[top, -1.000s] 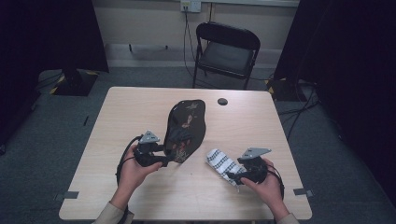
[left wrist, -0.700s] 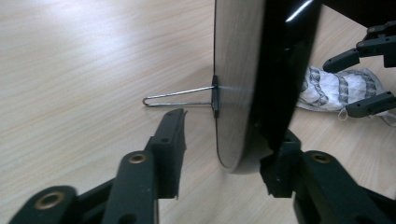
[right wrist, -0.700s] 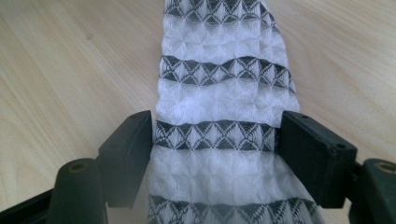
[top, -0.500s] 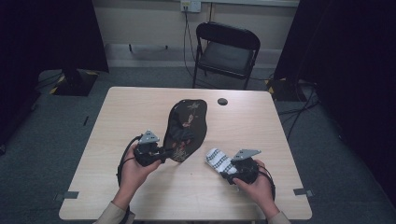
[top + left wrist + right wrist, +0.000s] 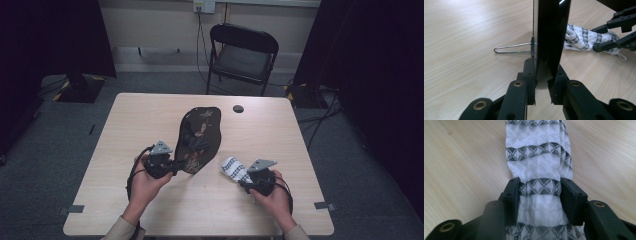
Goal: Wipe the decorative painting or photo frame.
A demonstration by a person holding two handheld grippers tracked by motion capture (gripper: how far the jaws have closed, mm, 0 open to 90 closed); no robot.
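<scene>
Both grippers on their things, table centre.

Left gripper clamped on the lower edge of the upright black panel (wire stand just left of its jaws). Right gripper: jaws just closing, pads pressing the patterned cloth, which stretches ahead of them on the table.

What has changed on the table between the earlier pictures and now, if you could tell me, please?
The left gripper has closed its jaws on the lower edge of the black panel, which it was only reaching before. The right gripper has shifted slightly towards the patterned cloth, and its jaws have just been closing around it, with the cloth bunched between them. The panel, the cloth and the small black disc kept their places.
</scene>
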